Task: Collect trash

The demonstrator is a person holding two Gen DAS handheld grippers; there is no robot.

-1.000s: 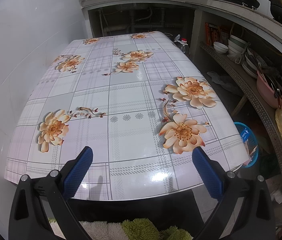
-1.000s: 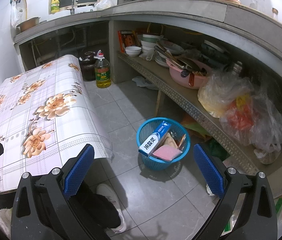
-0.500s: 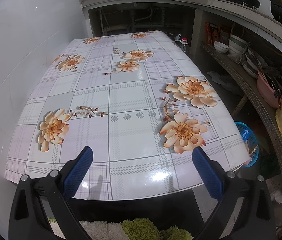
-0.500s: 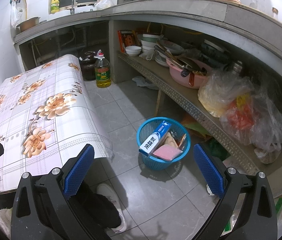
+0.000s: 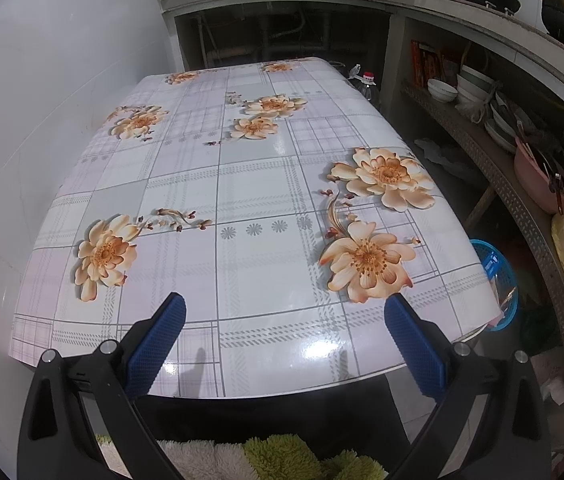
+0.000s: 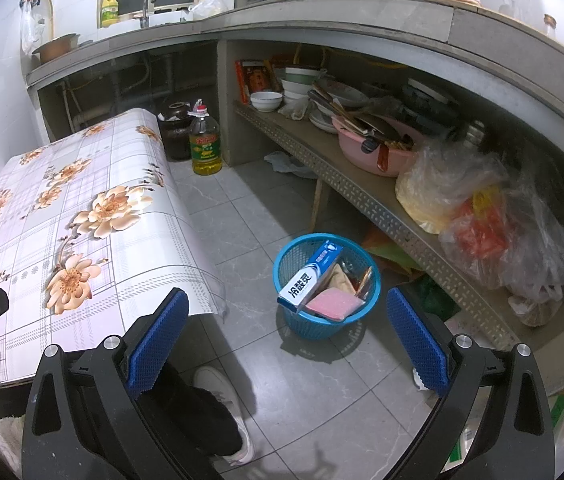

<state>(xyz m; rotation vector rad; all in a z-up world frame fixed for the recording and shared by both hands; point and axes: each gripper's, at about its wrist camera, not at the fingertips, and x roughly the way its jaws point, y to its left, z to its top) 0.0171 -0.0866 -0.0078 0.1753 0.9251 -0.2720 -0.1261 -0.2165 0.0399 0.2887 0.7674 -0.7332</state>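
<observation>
A blue plastic waste basket [image 6: 324, 320] stands on the grey tile floor to the right of the table. It holds a white and blue toothpaste box [image 6: 309, 276], a pink sponge-like pad [image 6: 332, 303] and some wrappers. Its rim also shows in the left wrist view [image 5: 500, 280]. My right gripper [image 6: 287, 340] is open and empty, held above the floor in front of the basket. My left gripper [image 5: 284, 340] is open and empty over the near edge of the table with the flowered cloth [image 5: 242, 200]. I see no loose items on the cloth.
A low shelf [image 6: 354, 184] on the right holds bowls, a pink basin [image 6: 374, 152] and plastic bags [image 6: 482, 224]. An oil bottle [image 6: 204, 142] and a dark jar stand on the floor past the table. A shoe [image 6: 222, 408] is near my right gripper.
</observation>
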